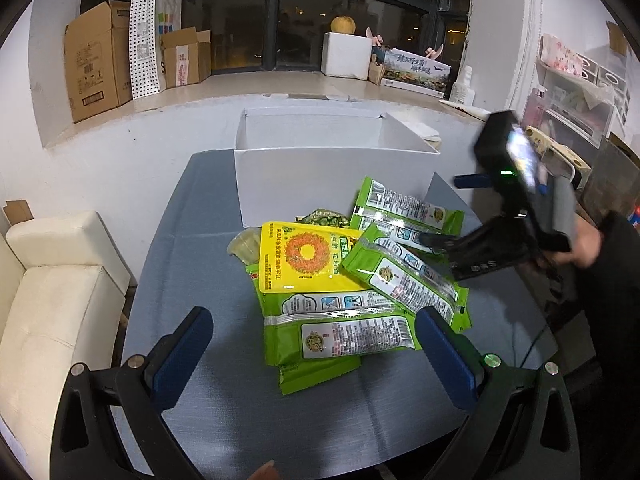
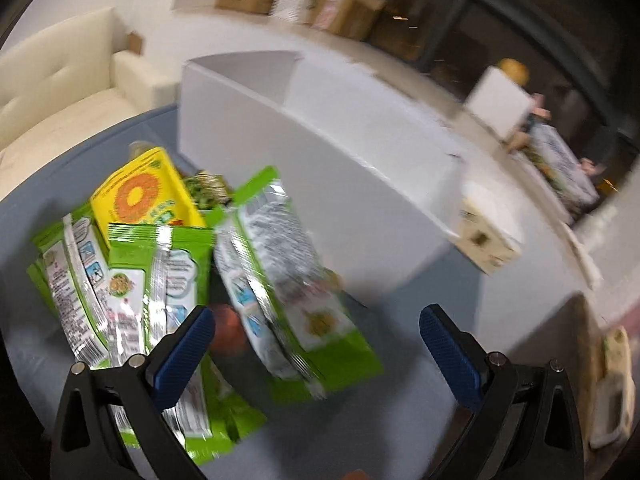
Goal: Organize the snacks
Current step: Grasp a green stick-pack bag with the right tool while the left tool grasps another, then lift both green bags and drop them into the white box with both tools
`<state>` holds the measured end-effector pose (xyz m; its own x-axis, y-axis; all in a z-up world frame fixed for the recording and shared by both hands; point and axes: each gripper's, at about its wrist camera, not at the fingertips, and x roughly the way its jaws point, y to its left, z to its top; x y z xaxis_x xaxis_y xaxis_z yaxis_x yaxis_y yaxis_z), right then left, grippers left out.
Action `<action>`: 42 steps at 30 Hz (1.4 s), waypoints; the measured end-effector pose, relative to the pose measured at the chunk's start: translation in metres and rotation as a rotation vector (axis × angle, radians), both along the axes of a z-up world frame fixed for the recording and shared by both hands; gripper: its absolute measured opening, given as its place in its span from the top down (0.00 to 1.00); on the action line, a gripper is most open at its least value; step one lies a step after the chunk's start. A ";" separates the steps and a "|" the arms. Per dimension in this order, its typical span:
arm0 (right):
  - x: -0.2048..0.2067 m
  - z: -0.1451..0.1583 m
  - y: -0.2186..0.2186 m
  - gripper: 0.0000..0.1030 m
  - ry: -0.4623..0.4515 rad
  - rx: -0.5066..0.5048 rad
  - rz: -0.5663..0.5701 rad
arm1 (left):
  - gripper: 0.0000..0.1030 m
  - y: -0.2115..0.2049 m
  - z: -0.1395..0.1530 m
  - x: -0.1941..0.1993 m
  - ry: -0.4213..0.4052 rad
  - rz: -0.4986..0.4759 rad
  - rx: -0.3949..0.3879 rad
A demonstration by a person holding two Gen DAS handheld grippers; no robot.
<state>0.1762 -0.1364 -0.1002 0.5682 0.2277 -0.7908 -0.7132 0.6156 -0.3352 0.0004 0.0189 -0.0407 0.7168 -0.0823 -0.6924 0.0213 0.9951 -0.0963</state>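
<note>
My left gripper [image 1: 314, 354] hangs spread wide over the snack packets [image 1: 352, 280] heaped on the grey table [image 1: 192, 240] before the white box [image 1: 332, 160]; my right gripper [image 2: 316, 354], blurred, is spread too, a green packet [image 2: 284, 276] lying between its fingers

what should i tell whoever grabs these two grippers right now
Left gripper: open, empty, hovering before the snack pile.
Right gripper: open, empty, at the pile's right side, blurred by motion.
Things: flat yellow snack packet with orange ring and several green foil snack packets heaped on the grey-blue tabletop, in front of the open white cardboard box.
Done: no packet seen in the box.
Left: move every packet in.
</note>
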 end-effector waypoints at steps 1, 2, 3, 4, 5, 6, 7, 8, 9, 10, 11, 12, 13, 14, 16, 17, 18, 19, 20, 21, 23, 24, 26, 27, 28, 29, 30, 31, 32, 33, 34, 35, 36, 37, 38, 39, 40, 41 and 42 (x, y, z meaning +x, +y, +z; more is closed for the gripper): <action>0.003 -0.004 0.005 0.00 0.000 -0.029 0.011 | 0.00 0.001 -0.001 -0.001 -0.007 -0.006 -0.004; 0.007 -0.010 0.011 0.00 0.005 -0.057 0.018 | 0.00 0.001 -0.003 -0.001 -0.011 -0.011 -0.008; 0.011 -0.014 0.015 0.00 0.015 -0.078 0.022 | 0.00 0.002 -0.005 -0.001 -0.015 -0.016 -0.010; 0.015 -0.018 0.019 0.07 0.037 -0.086 0.028 | 0.00 0.002 -0.007 0.000 -0.014 -0.018 -0.008; 0.018 -0.017 0.019 0.21 0.072 -0.049 0.038 | 0.00 0.003 -0.009 0.001 -0.011 -0.018 -0.004; 0.021 -0.016 0.018 0.33 0.149 -0.014 0.046 | 0.00 0.003 -0.011 0.002 -0.004 -0.017 -0.001; 0.022 -0.016 0.018 0.37 0.175 -0.018 0.029 | 0.00 0.002 -0.013 0.004 0.003 -0.018 -0.002; 0.019 -0.015 0.018 0.37 0.162 -0.030 0.031 | 0.00 0.002 -0.014 0.005 0.005 -0.021 -0.007; 0.014 -0.014 0.018 0.38 0.153 -0.032 0.050 | 0.00 0.002 -0.015 0.005 0.005 -0.024 -0.011; 0.009 -0.014 0.017 0.39 0.162 -0.030 0.066 | 0.00 0.001 -0.017 0.007 0.011 -0.028 -0.014; 0.007 -0.012 0.015 0.39 0.179 -0.024 0.064 | 0.00 0.001 -0.019 0.010 0.025 -0.031 -0.024; 0.005 -0.010 0.012 0.40 0.189 -0.014 0.060 | 0.00 0.000 -0.020 0.011 0.036 -0.035 -0.041; 0.001 -0.005 0.007 0.40 0.184 0.008 0.055 | 0.00 -0.001 -0.021 0.014 0.051 -0.045 -0.069; 0.002 -0.001 0.002 0.40 0.178 0.026 0.044 | 0.00 -0.003 -0.023 0.018 0.070 -0.057 -0.097; 0.001 0.007 -0.011 0.63 0.178 0.068 0.006 | 0.00 -0.010 -0.027 0.028 0.093 -0.076 -0.124; -0.001 0.010 -0.018 0.63 0.174 0.090 -0.018 | 0.00 -0.015 -0.029 0.031 0.103 -0.089 -0.130; -0.003 0.015 -0.026 0.66 0.164 0.113 -0.034 | 0.00 -0.022 -0.032 0.037 0.118 -0.103 -0.133; -0.004 0.017 -0.031 0.69 0.167 0.130 -0.034 | 0.00 -0.029 -0.034 0.041 0.125 -0.117 -0.124; -0.008 0.017 -0.037 0.73 0.178 0.143 -0.034 | 0.00 -0.037 -0.034 0.044 0.125 -0.138 -0.108; -0.011 0.017 -0.041 0.73 0.180 0.150 -0.038 | 0.00 -0.048 -0.036 0.050 0.127 -0.163 -0.085; -0.020 0.021 -0.050 0.85 0.178 0.184 -0.059 | 0.00 -0.061 -0.039 0.061 0.155 -0.174 -0.080; -0.027 0.024 -0.058 0.85 0.175 0.214 -0.074 | 0.00 -0.065 -0.042 0.067 0.179 -0.166 -0.093; -0.036 0.024 -0.074 0.85 0.172 0.271 -0.106 | 0.01 -0.074 -0.048 0.078 0.214 -0.161 -0.104; -0.034 0.023 -0.078 0.86 0.179 0.303 -0.119 | 0.01 -0.080 -0.051 0.084 0.218 -0.150 -0.081; -0.035 0.024 -0.083 0.86 0.190 0.338 -0.132 | 0.01 -0.083 -0.054 0.088 0.223 -0.137 -0.062; -0.039 0.023 -0.089 0.86 0.197 0.358 -0.140 | 0.02 -0.085 -0.059 0.096 0.239 -0.119 -0.043; -0.042 0.022 -0.094 0.86 0.202 0.375 -0.150 | 0.08 -0.085 -0.063 0.103 0.256 -0.104 -0.041; -0.043 0.022 -0.100 0.86 0.209 0.392 -0.162 | 0.19 -0.083 -0.071 0.112 0.281 -0.084 -0.045; -0.044 0.022 -0.104 0.86 0.216 0.412 -0.176 | 0.21 -0.083 -0.075 0.118 0.285 -0.066 -0.035; -0.046 0.022 -0.109 0.86 0.235 0.443 -0.192 | 0.29 -0.083 -0.076 0.123 0.268 -0.059 -0.023; -0.047 0.022 -0.112 0.86 0.251 0.467 -0.202 | 0.36 -0.080 -0.077 0.127 0.277 -0.062 -0.047; -0.048 0.021 -0.112 0.86 0.262 0.487 -0.214 | 0.40 -0.076 -0.079 0.133 0.289 -0.061 -0.099; -0.050 0.020 -0.113 0.86 0.270 0.504 -0.220 | 0.45 -0.075 -0.079 0.136 0.286 -0.057 -0.113; -0.052 0.021 -0.114 0.86 0.272 0.517 -0.215 | 0.51 -0.074 -0.078 0.138 0.275 -0.055 -0.115; -0.055 0.021 -0.113 0.86 0.274 0.531 -0.207 | 0.54 -0.073 -0.077 0.140 0.270 -0.059 -0.121; -0.057 0.023 -0.112 0.86 0.274 0.538 -0.202 | 0.61 -0.069 -0.075 0.140 0.266 -0.065 -0.133; -0.060 0.023 -0.112 0.86 0.272 0.543 -0.202 | 0.67 -0.064 -0.070 0.142 0.251 -0.079 -0.155; -0.061 0.026 -0.111 0.86 0.270 0.553 -0.201 | 0.71 -0.063 -0.066 0.141 0.239 -0.094 -0.165; -0.063 0.028 -0.110 0.86 0.267 0.562 -0.198 | 0.76 -0.062 -0.061 0.140 0.230 -0.109 -0.174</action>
<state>0.1135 -0.2467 -0.0718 0.4424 0.5592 -0.7012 -0.5827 0.7735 0.2492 0.1400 -0.0432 -0.1021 0.5234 -0.2815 -0.8042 0.0851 0.9564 -0.2794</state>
